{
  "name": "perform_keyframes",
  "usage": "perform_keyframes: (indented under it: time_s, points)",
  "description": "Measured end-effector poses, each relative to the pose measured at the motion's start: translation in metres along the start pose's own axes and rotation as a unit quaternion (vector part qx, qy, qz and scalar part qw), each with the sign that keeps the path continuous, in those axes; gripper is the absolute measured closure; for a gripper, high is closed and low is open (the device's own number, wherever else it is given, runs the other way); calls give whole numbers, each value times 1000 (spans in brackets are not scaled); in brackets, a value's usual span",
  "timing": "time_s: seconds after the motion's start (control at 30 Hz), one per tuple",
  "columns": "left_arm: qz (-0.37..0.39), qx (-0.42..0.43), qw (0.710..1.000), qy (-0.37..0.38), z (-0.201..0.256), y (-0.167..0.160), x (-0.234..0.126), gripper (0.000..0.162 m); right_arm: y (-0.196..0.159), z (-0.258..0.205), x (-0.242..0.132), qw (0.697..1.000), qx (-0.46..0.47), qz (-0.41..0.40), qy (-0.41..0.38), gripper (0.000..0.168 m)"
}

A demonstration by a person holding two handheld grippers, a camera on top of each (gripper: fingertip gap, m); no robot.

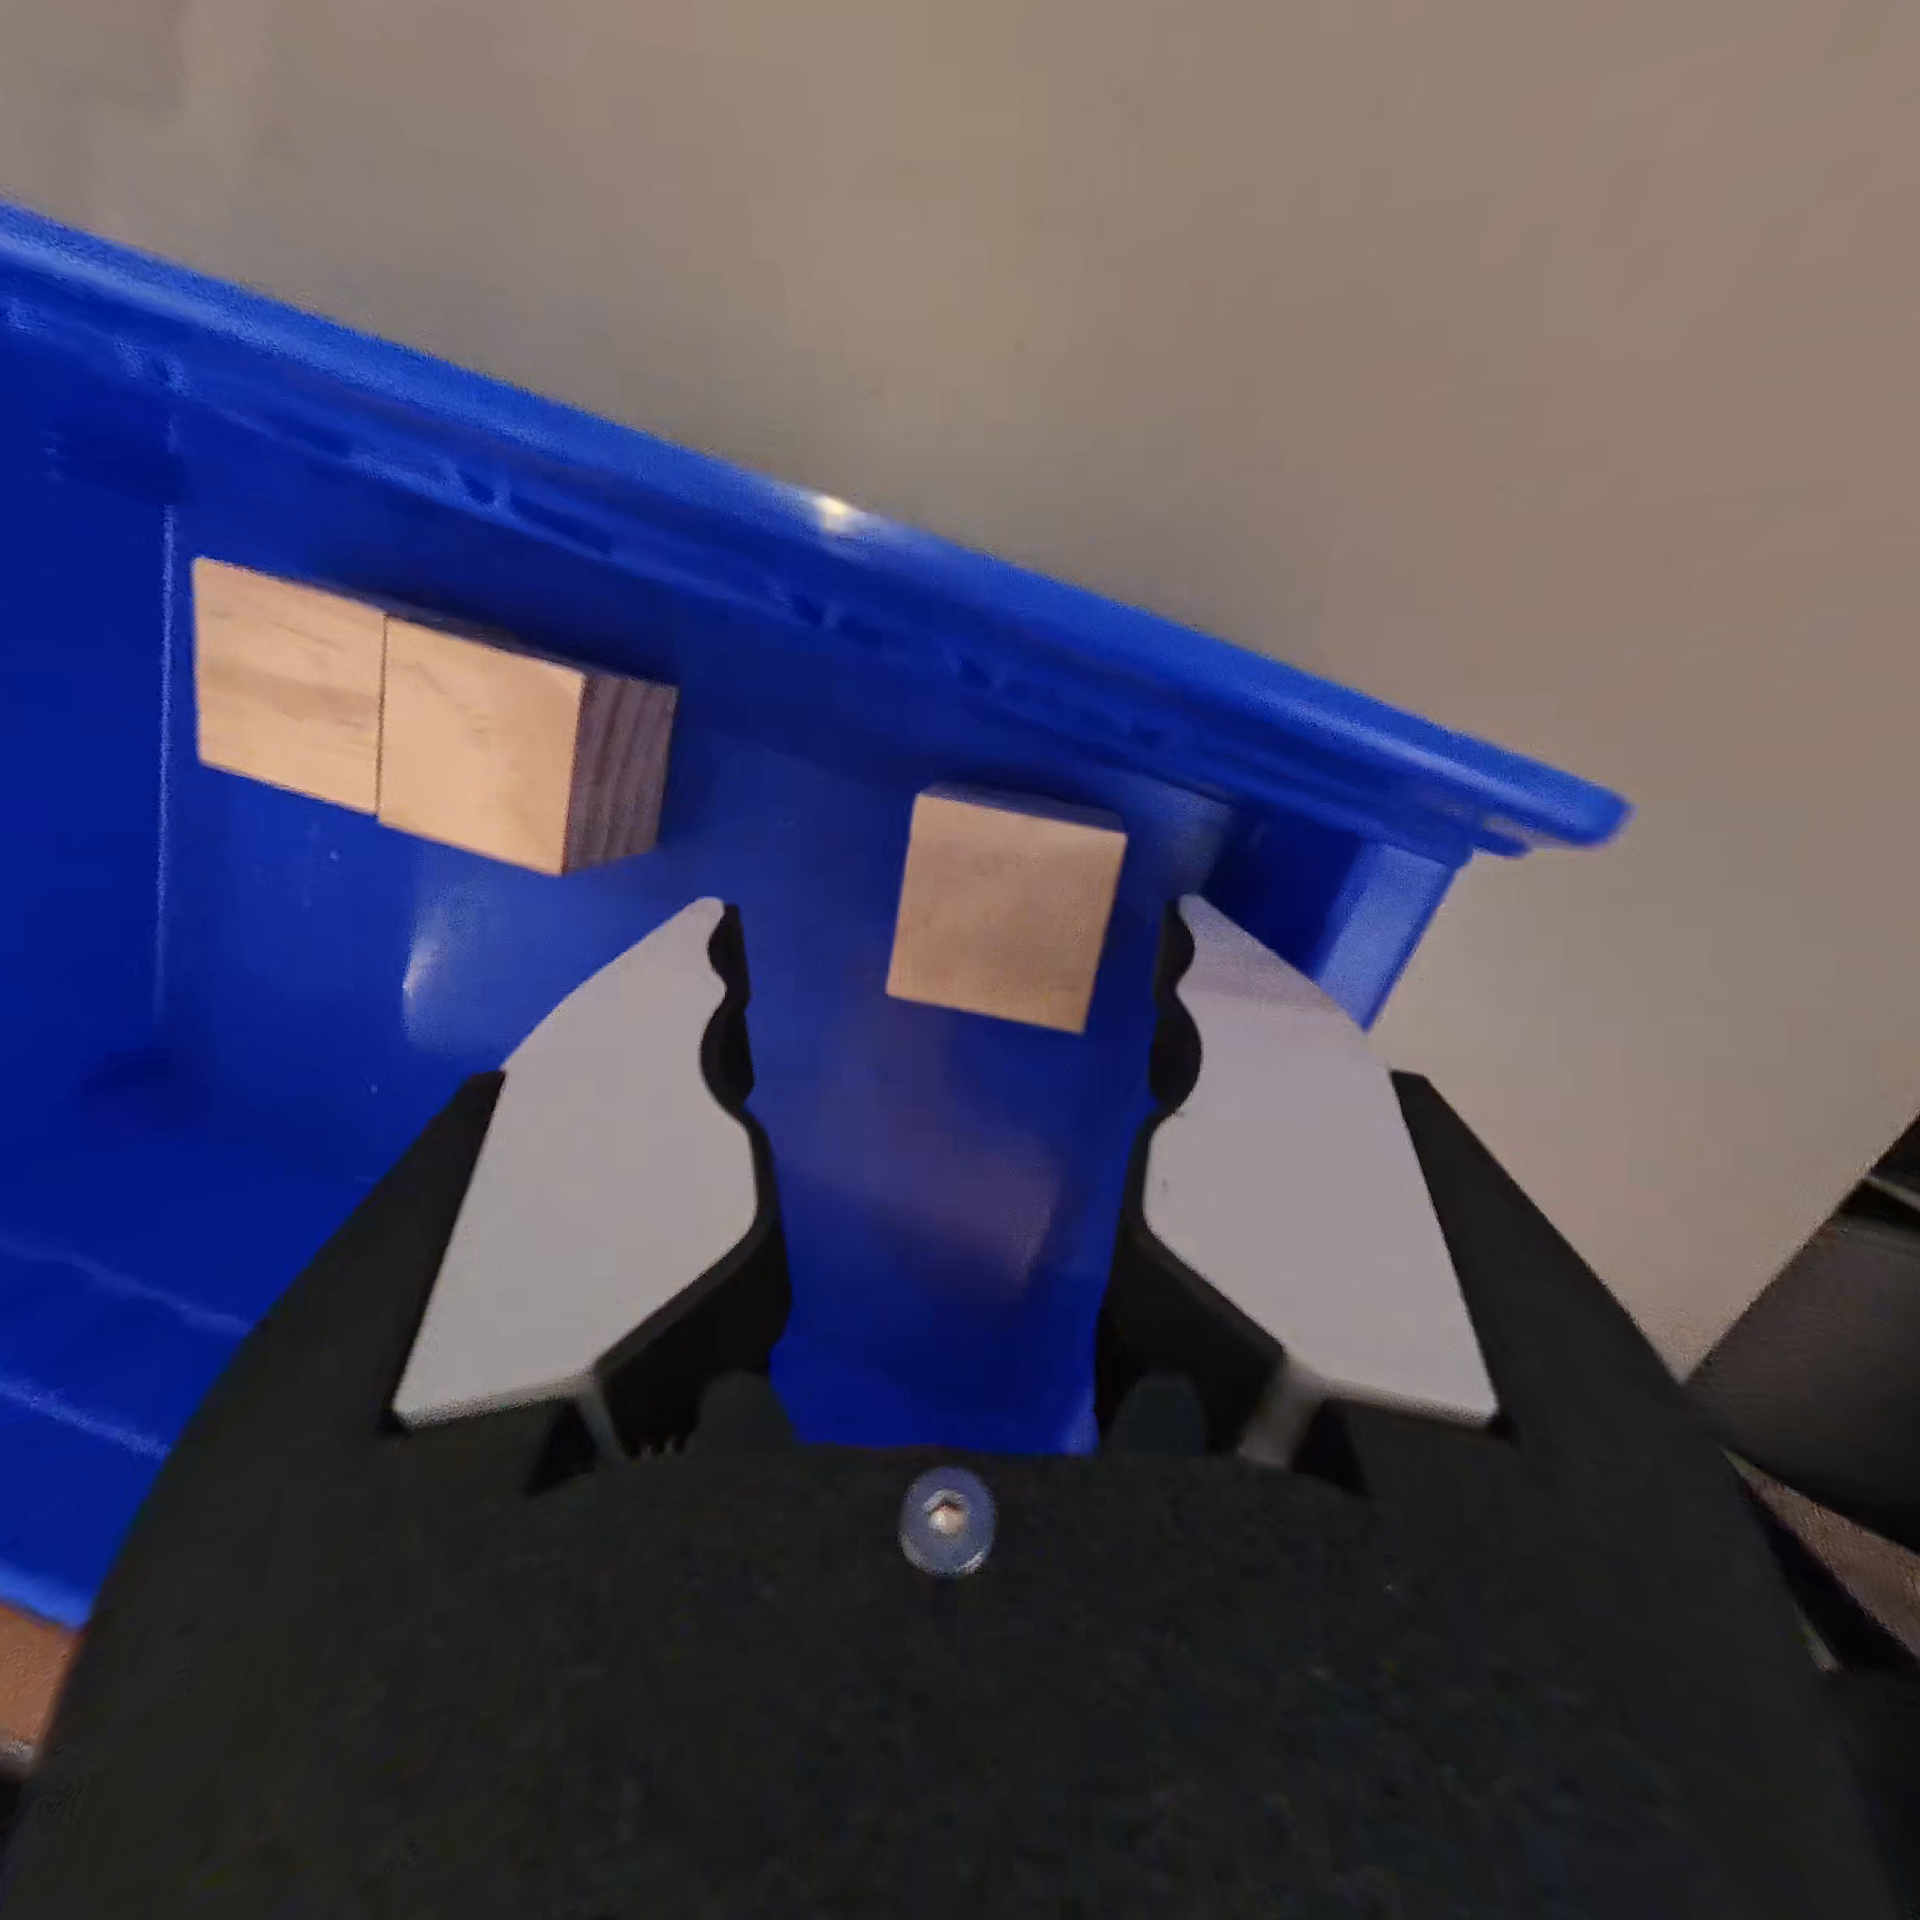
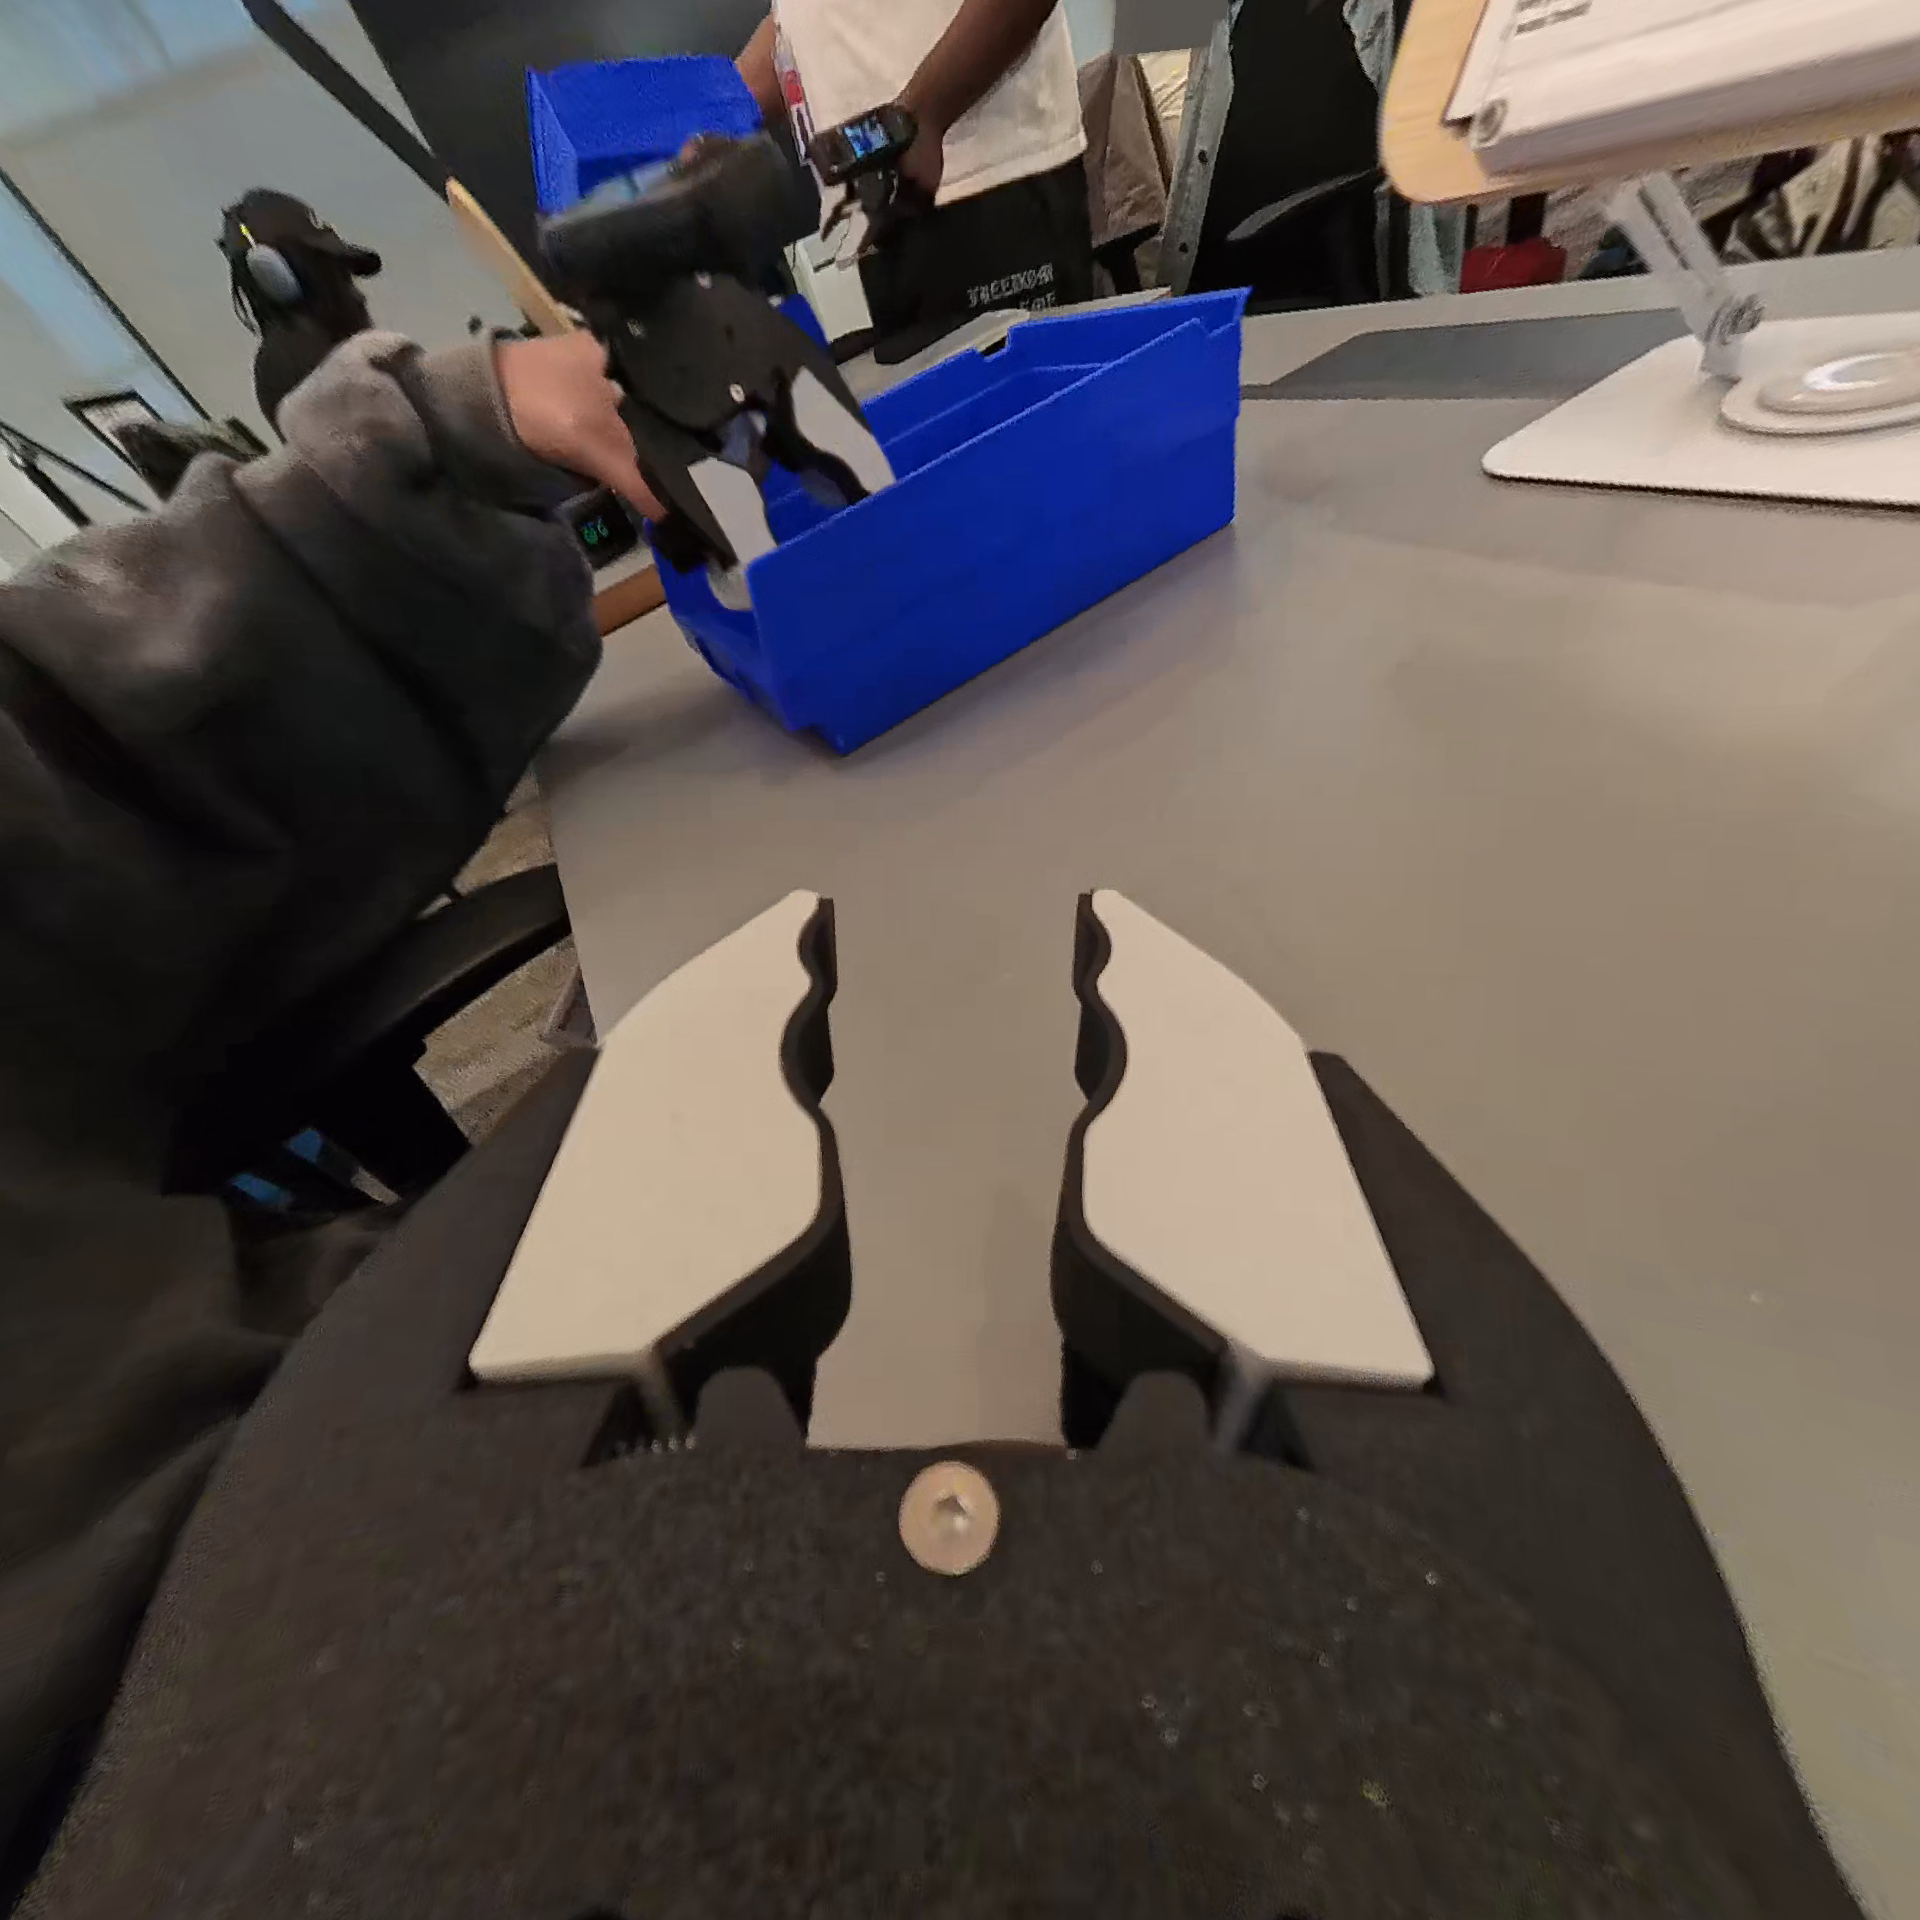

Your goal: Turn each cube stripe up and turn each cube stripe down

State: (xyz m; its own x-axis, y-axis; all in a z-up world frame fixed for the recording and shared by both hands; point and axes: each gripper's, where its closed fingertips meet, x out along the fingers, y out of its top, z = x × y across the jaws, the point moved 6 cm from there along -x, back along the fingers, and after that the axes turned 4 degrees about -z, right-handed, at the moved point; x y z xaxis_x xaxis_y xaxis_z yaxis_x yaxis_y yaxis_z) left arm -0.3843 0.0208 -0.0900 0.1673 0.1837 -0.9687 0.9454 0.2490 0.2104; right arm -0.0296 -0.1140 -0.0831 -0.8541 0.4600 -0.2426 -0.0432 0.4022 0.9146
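Three plain wooden cubes lie on the floor of a blue plastic bin (image 1: 312, 1091). Two cubes (image 1: 286, 681) (image 1: 478, 743) touch side by side at the left; no stripe shows on their visible faces. A single cube (image 1: 1003, 904) lies apart at the right. My left gripper (image 1: 951, 914) is open inside the bin, its fingertips to either side of the single cube's near end, nothing held. In the right wrist view the left gripper (image 2: 790, 488) dips into the bin (image 2: 997, 561). My right gripper (image 2: 956, 914) is open and empty over the grey table.
The bin's far wall and rim (image 1: 1039, 623) run close behind the cubes. A white stand base (image 2: 1714, 426) sits at the table's far right. A person in a white shirt (image 2: 935, 94) stands beyond the bin with another gripper. A second blue bin (image 2: 634, 114) stands behind.
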Motion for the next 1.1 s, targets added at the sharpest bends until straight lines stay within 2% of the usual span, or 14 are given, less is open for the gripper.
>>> perform_keyframes:
  time_s: [0.03, 0.17, 0.2, 0.23, 0.37, 0.5, 0.63, 0.73, 0.83, 0.97, 1.1]
  points:
    - [-7, 4, 1000, -10, -1, 3, 5, 88, 1, 2, -2, 1000, 7, 5, -1, 124]
    - [-61, 21, 998, -25, -2, 1, 33, 90, 3, 4, -6, 1000, 6, 11, -4, 124]
    - [-74, 24, 996, -33, 0, -1, 39, 98, 3, 4, -6, 1000, 2, 8, -5, 124]
    - [-69, 21, 996, -58, 4, 1, 40, 115, 2, 3, -5, 1000, -2, 4, -6, 124]
    - [-85, 31, 996, -1, -4, -4, 34, 115, -1, 0, -1, 1000, -24, -12, -9, 124]
    - [-25, -20, 999, 7, -18, -10, 4, 116, 0, 0, -2, 999, -31, -14, -13, 125]
    - [105, -117, 988, 2, -37, -24, -33, 116, 3, 8, -9, 999, -23, -6, -29, 125]
    - [218, -192, 956, -37, -40, -25, -45, 116, 4, 17, -12, 999, -1, 0, -36, 124]
    - [316, -239, 914, -83, -32, -5, -53, 117, 4, 26, -5, 999, 30, -12, -24, 120]
    - [426, -257, 845, -194, -7, 57, -65, 117, 18, 29, 19, 997, 68, -24, 25, 115]
    - [484, -258, 780, -301, 24, 130, -69, 117, 44, 23, 49, 989, 103, -17, 103, 115]
